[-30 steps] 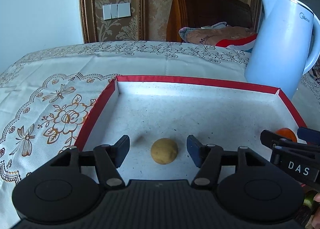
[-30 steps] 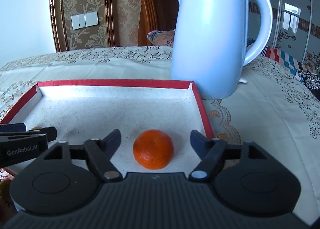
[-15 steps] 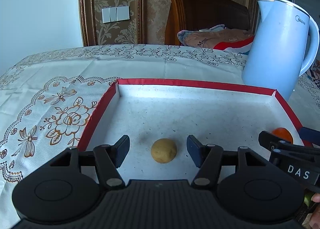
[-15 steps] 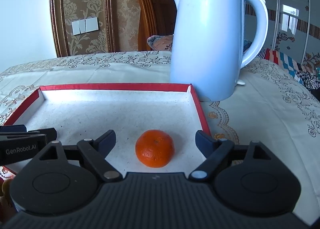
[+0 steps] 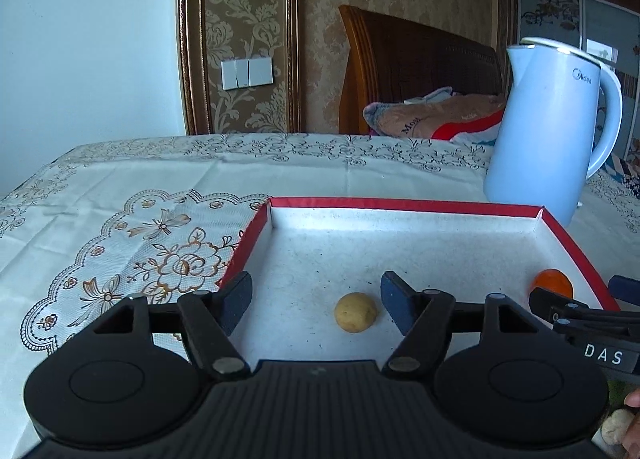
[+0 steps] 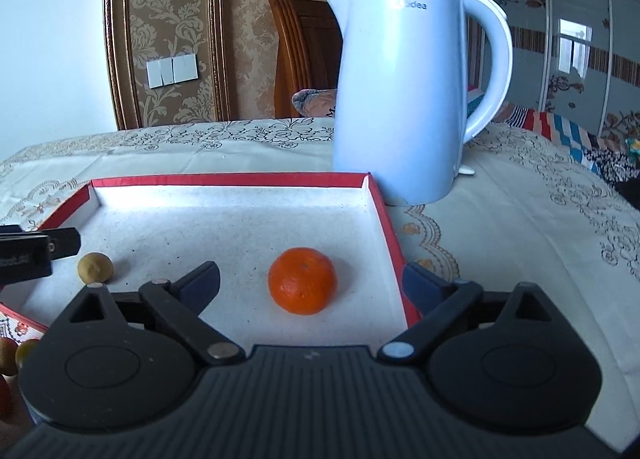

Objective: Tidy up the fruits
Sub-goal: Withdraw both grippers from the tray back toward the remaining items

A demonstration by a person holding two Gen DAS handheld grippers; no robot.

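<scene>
A red-rimmed tray (image 5: 440, 203) with a white floor lies on the table; it also shows in the right wrist view (image 6: 224, 180). A small tan round fruit (image 5: 355, 312) rests on its floor, seen also in the right wrist view (image 6: 95, 267). An orange (image 6: 302, 280) rests near the tray's right wall, and shows in the left wrist view (image 5: 553, 282). My left gripper (image 5: 316, 297) is open and empty, with the tan fruit just ahead near its right finger. My right gripper (image 6: 311, 283) is open and empty, the orange just ahead between its fingers.
A pale blue electric kettle (image 6: 404, 99) stands just behind the tray's far right corner. A lace tablecloth (image 5: 120, 227) covers the table. Small fruits (image 6: 16, 353) lie off the tray at the near left. A wooden chair (image 5: 420, 67) with cloth stands behind the table.
Both grippers have drawn back and up from the tray, leaving the tan fruit and the orange lying on its floor. The right gripper's jaws have spread wider.
</scene>
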